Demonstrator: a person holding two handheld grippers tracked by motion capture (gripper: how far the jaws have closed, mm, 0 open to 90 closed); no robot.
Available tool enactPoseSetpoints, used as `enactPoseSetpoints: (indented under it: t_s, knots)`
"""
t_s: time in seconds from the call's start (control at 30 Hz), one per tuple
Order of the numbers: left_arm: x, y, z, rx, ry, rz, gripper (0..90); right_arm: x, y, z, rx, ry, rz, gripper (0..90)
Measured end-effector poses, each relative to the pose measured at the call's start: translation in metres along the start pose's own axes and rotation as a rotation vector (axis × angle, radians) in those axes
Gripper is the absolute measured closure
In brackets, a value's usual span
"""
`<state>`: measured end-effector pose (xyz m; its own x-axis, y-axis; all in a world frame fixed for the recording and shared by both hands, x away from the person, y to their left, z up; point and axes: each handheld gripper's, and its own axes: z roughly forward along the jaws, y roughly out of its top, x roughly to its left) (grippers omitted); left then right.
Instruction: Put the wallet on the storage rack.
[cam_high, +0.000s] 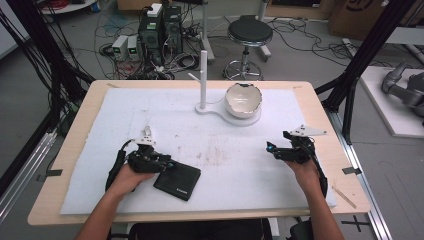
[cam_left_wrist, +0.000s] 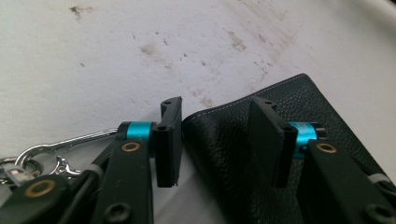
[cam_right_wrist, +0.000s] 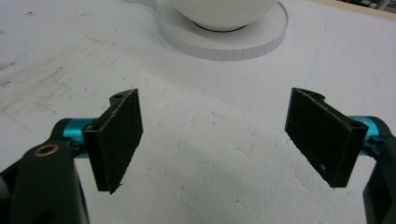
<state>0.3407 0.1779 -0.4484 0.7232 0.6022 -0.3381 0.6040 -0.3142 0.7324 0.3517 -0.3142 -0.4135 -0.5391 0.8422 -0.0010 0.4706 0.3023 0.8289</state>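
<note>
One wallet (cam_high: 177, 181) lies flat, slanting rightward.

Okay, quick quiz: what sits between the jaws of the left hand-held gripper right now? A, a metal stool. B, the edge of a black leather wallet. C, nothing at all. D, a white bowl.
B: in the left gripper view, the left hand-held gripper has its jaws on either side of the black leather wallet's folded edge, with a gap still showing at one pad.

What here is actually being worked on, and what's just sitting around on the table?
In use:
- black leather wallet, its folded edge between the jaws of the left gripper
- metal key clip beside it

Lying about:
- white bowl
- white stand with post
- right gripper, open over bare foam
</note>
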Motion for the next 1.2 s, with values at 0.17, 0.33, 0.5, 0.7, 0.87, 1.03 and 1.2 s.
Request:
enactPoseSetpoints:
  t_s: [0.17, 0.33, 0.5, 0.7, 0.87, 1.03, 1.2]
  knots:
    - [0.002, 0.000, -0.001, -0.029, -0.026, -0.026, 71.3, 0.000, 0.000, 0.000, 0.001, -0.001, -0.003, 19.3]
    - [0.000, 0.003, -0.004, -0.074, -0.042, -0.040, 76.5, -0.001, 0.000, -0.001, -0.001, -0.001, 0.001, 19.3]
    - [-0.004, 0.009, -0.006, -0.150, -0.051, -0.047, 77.9, -0.001, 0.000, -0.001, -0.002, 0.000, 0.003, 19.4]
    - [-0.009, 0.018, -0.008, -0.204, -0.062, -0.031, 78.5, -0.001, 0.000, 0.000, 0.000, 0.007, 0.001, 19.3]
    - [-0.012, 0.030, -0.013, -0.279, -0.051, -0.016, 79.0, -0.002, 0.000, 0.000, -0.006, 0.008, 0.009, 19.3]
    - [-0.018, 0.045, -0.012, -0.331, -0.055, 0.008, 79.3, -0.001, 0.002, 0.000, -0.009, 0.016, 0.008, 19.3]
    - [-0.025, 0.059, -0.007, -0.348, -0.069, 0.040, 79.4, 0.003, 0.004, 0.002, -0.015, 0.043, -0.010, 19.3]
